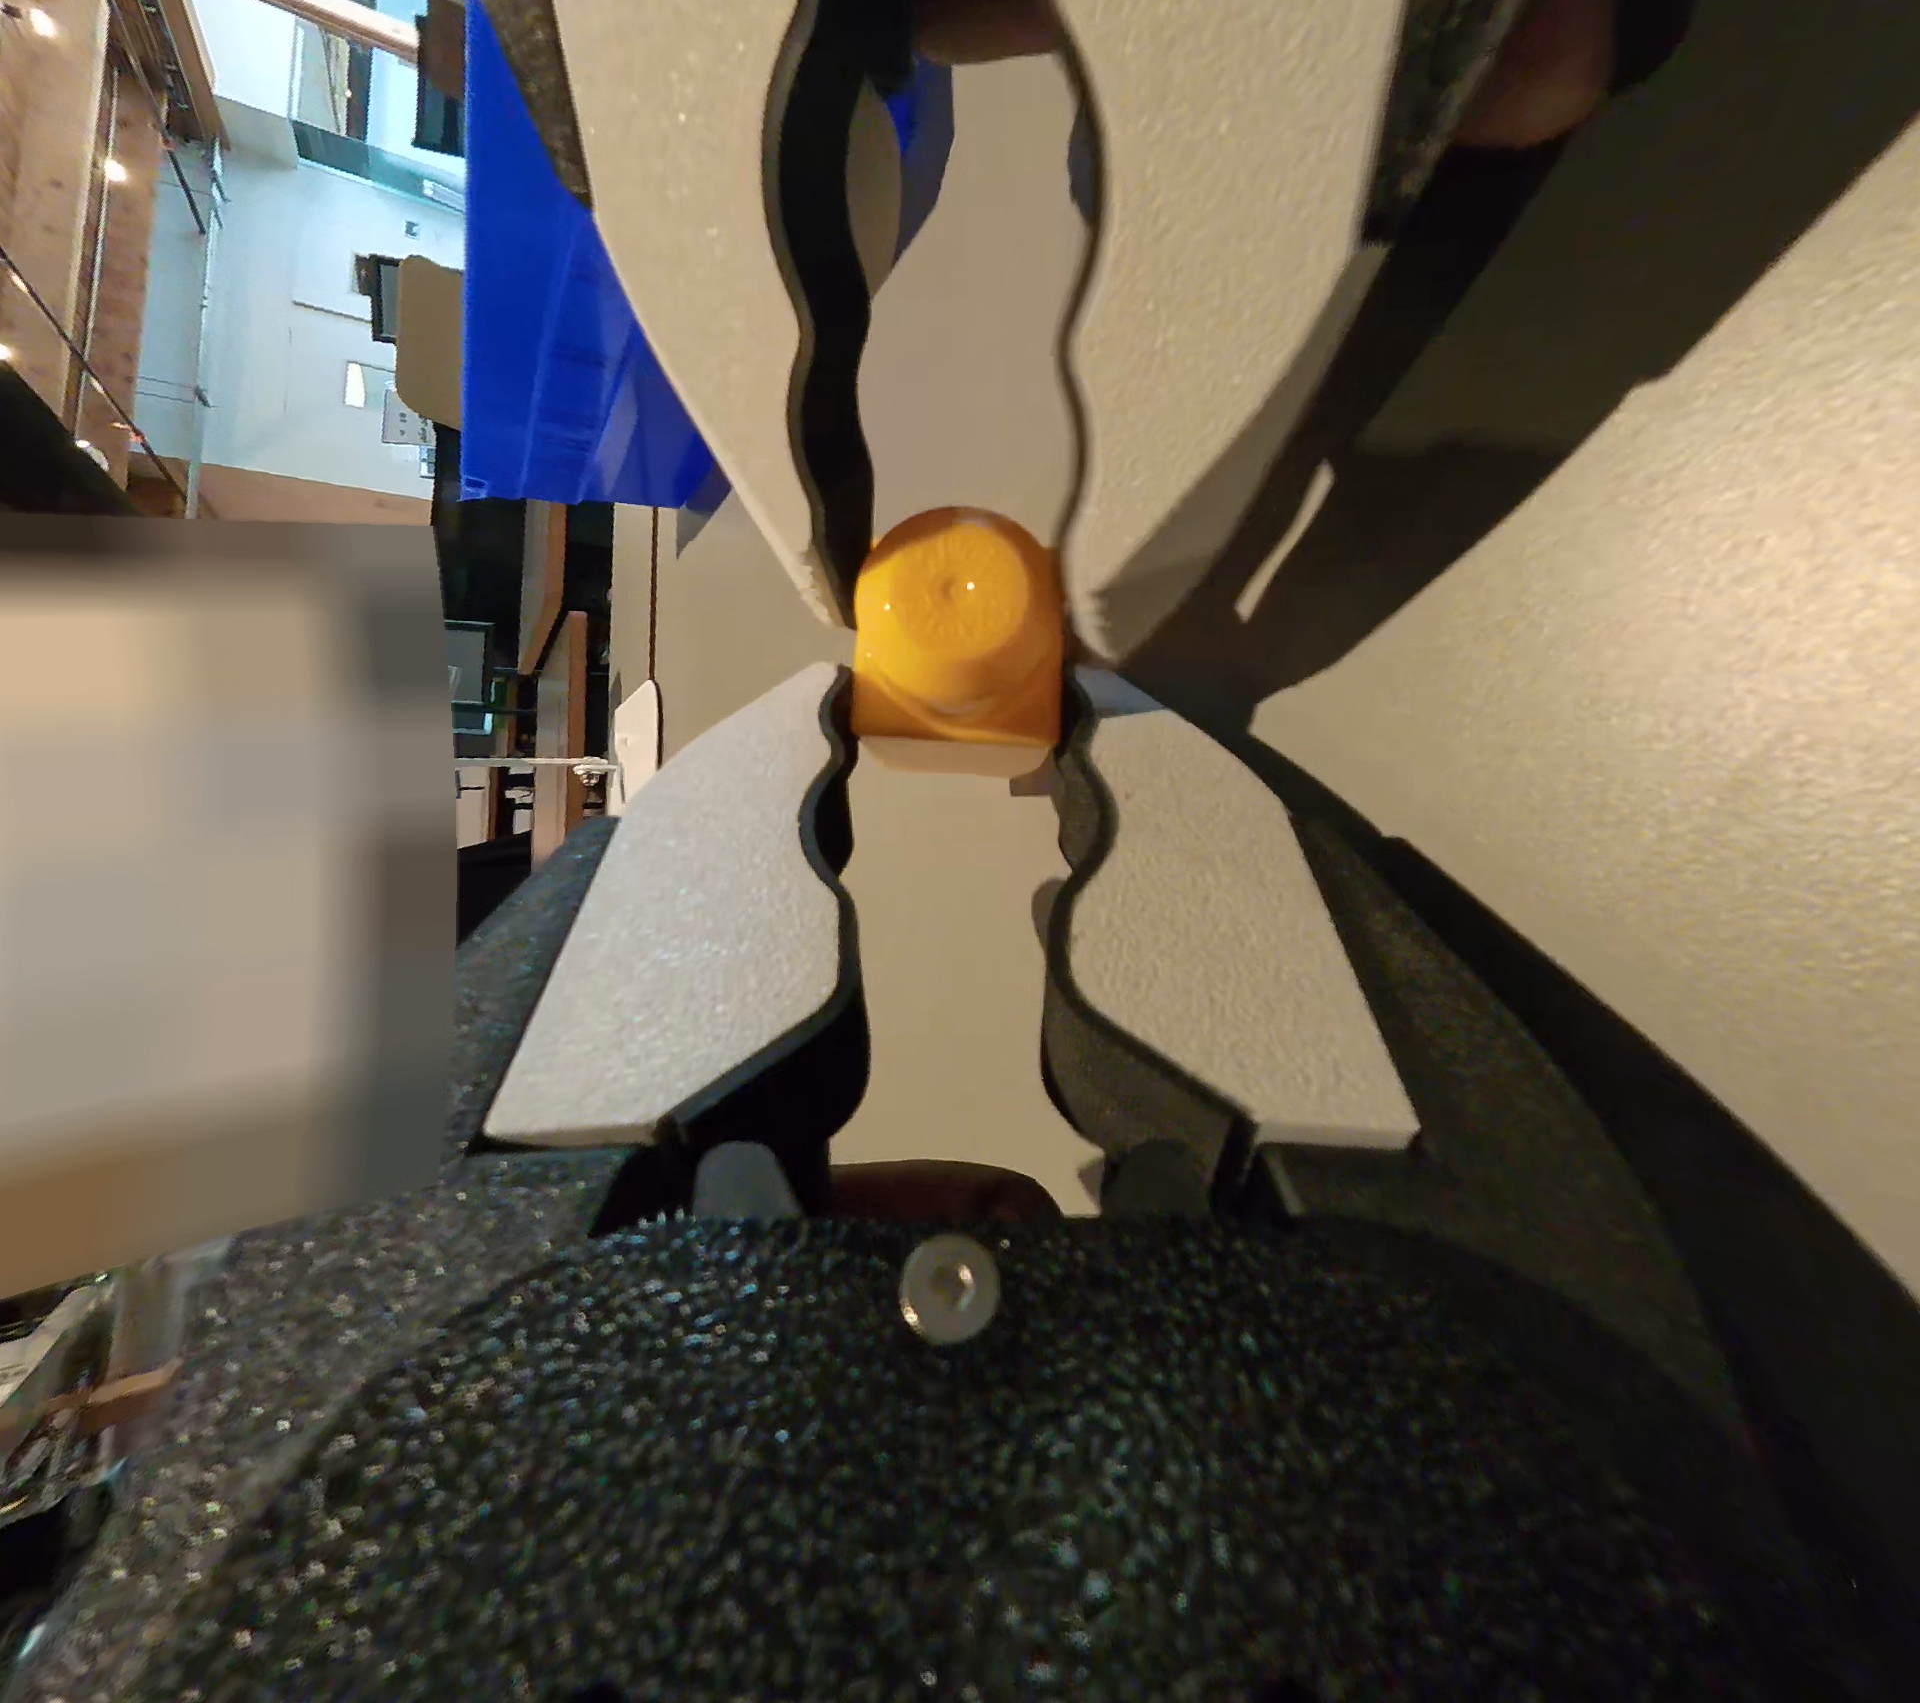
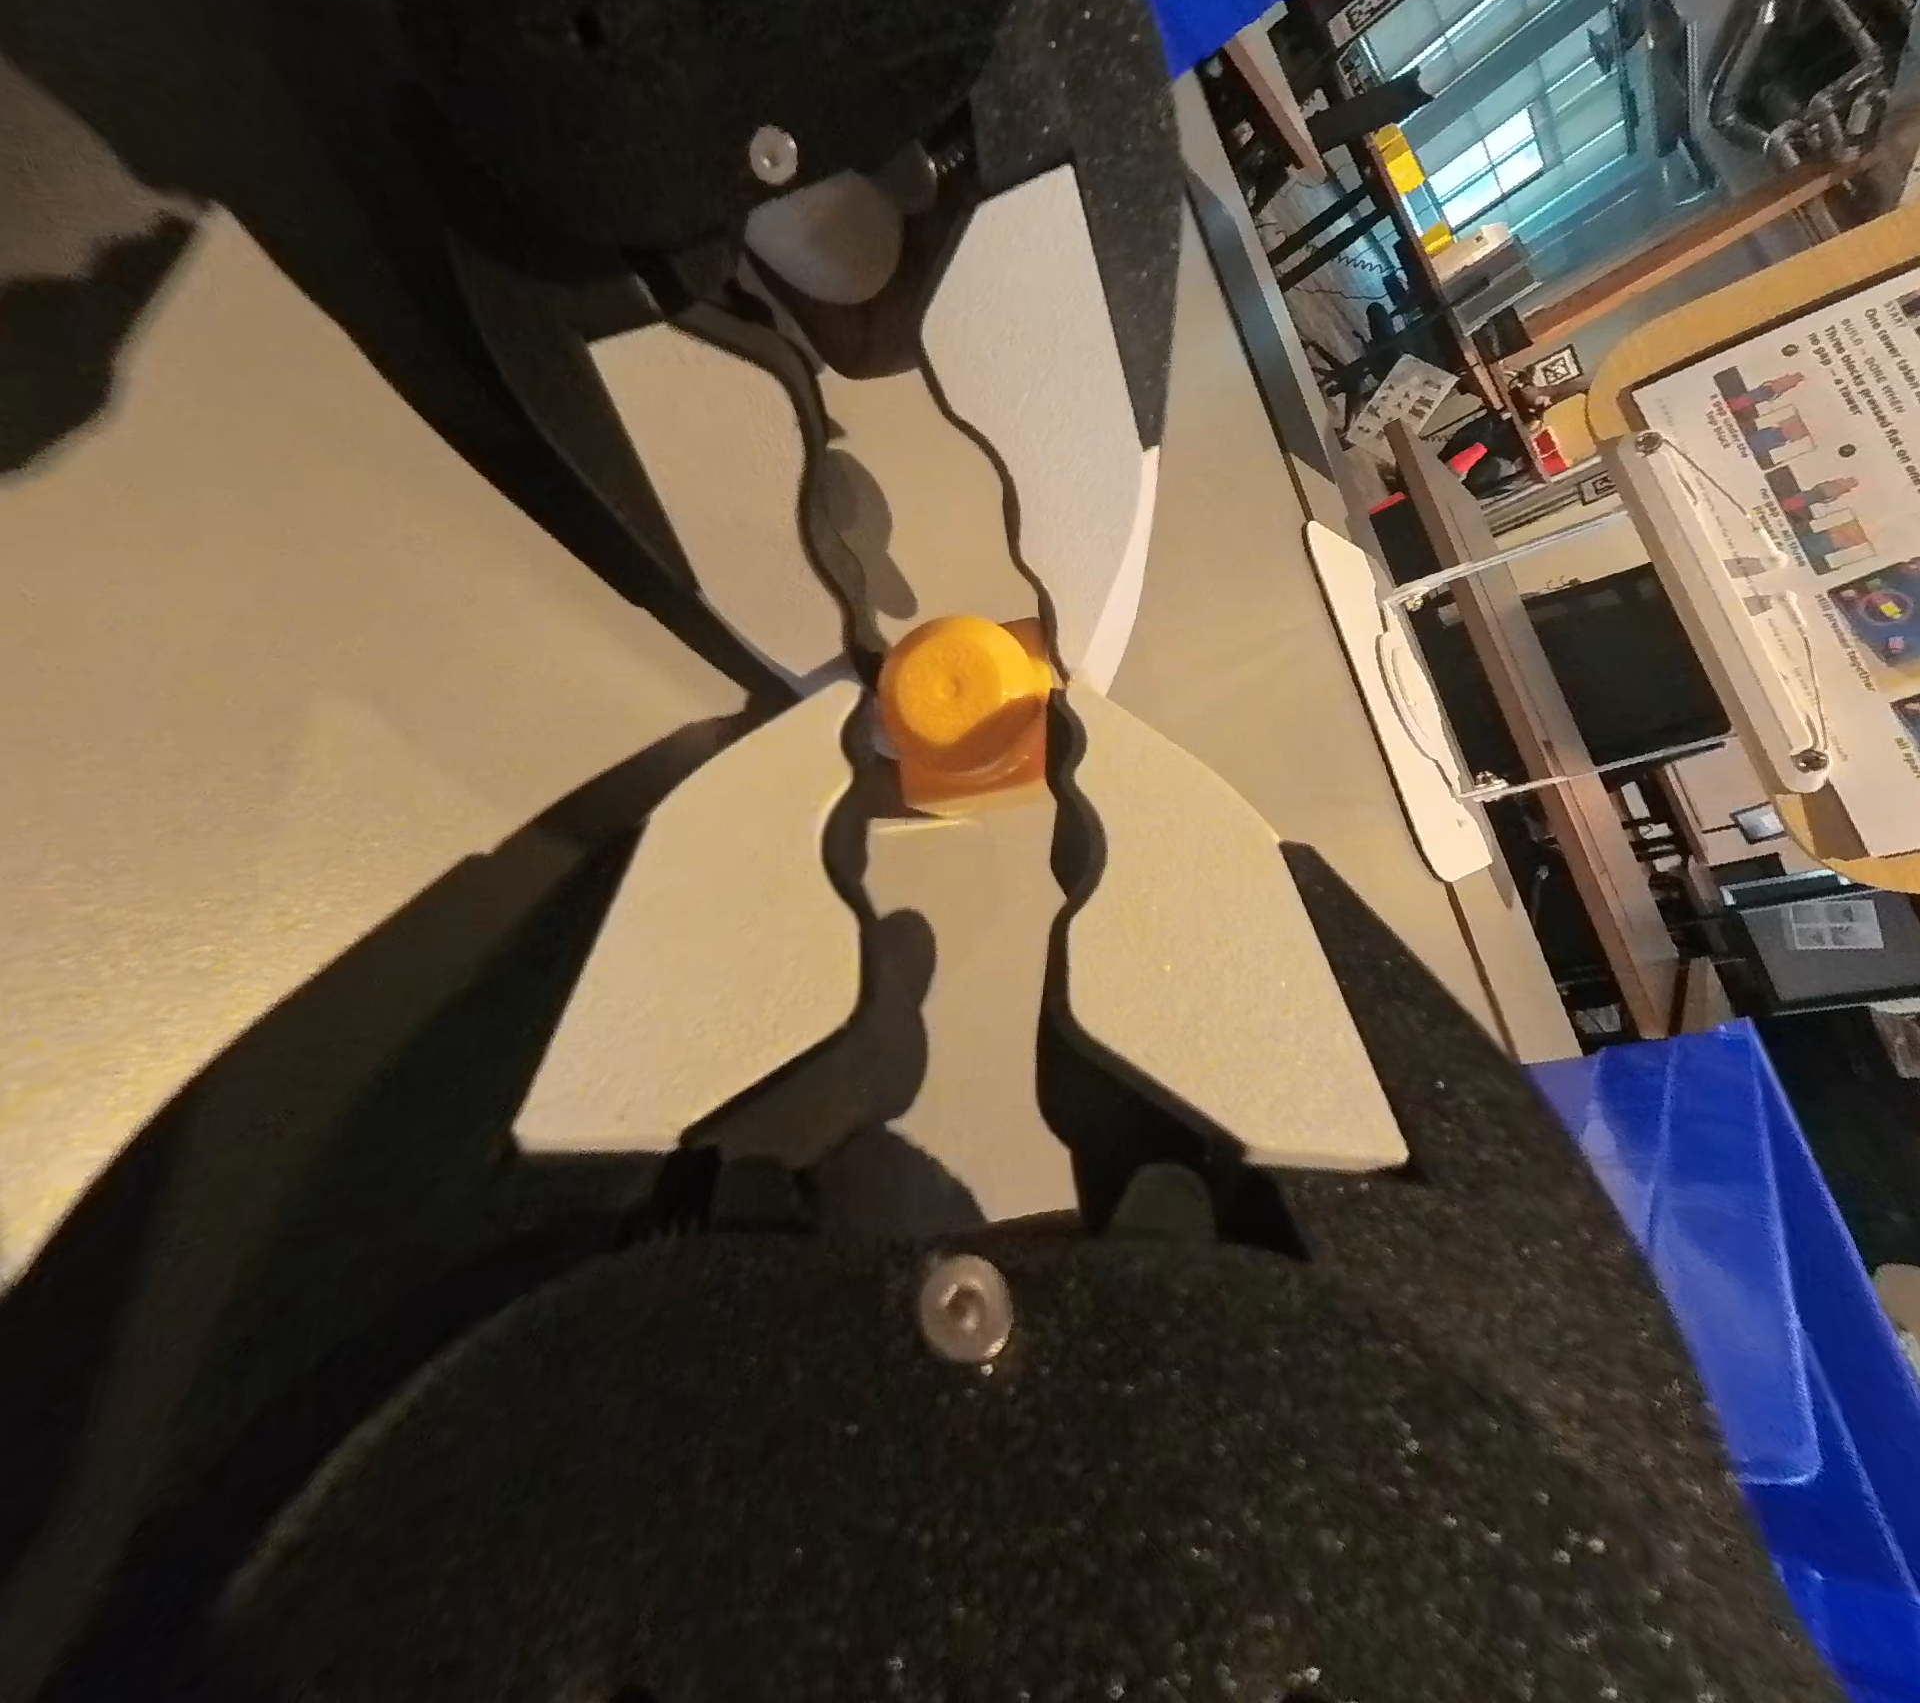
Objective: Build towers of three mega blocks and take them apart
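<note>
An orange mega block (image 1: 954, 630) with one round stud sits between two grippers that meet nose to nose over the grey table (image 1: 1558, 666). My left gripper (image 1: 956, 697) comes in from the bottom of the left wrist view and its fingertips press the block's sides. My right gripper (image 2: 951, 718) comes in from the bottom of the right wrist view and is shut on the same orange block (image 2: 951, 708). A pale edge (image 1: 951, 758) shows under the block; I cannot tell what it is. Any other blocks are hidden.
A blue bin (image 1: 540, 303) stands beyond the grippers, also in the right wrist view (image 2: 1714, 1290). An instruction card on a wooden stand (image 2: 1766, 510) and a clear holder (image 2: 1455, 697) stand at the table's edge. Shelves and windows lie farther off. Only a small space, under 4 cm, lies between the two pairs of fingers.
</note>
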A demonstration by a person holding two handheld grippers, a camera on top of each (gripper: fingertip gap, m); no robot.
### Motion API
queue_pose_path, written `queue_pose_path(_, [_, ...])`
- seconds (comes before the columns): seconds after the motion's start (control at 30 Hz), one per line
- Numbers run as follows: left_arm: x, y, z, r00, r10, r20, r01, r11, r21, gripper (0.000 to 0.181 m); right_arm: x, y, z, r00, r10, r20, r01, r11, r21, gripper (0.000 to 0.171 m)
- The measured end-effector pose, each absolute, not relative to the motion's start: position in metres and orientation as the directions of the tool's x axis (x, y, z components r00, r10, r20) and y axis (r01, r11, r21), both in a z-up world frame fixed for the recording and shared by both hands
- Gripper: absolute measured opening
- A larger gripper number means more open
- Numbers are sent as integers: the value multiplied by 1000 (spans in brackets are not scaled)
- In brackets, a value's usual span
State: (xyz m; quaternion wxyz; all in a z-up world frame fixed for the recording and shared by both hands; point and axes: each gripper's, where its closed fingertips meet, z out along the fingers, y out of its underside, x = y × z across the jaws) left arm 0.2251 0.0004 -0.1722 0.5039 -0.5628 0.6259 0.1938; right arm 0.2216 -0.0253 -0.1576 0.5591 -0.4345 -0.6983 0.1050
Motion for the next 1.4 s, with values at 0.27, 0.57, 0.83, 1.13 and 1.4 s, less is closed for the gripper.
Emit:
queue_pose_path(0.27, [226,-4,-172,173,-562,-809,-879,283,-385,36,222,-29,-155,-5,788,616,476,544,-691,31])
queue_pose_path(0.57, [227,-6,-171,243,-612,-753,-842,252,-477,37,224,-27,-152,15,851,524,472,456,-754,30])
queue_pose_path(0.83, [224,-6,-164,350,-669,-656,-764,201,-613,39,231,-20,-144,64,924,376,444,311,-840,29])
queue_pose_path(1.13, [210,3,-152,486,-666,-566,-687,109,-719,38,253,-15,-86,112,977,181,131,166,-977,29])
queue_pose_path(1.4, [209,6,-164,464,-667,-583,-728,87,-680,37,323,55,-11,510,839,189,-127,291,-948,29])
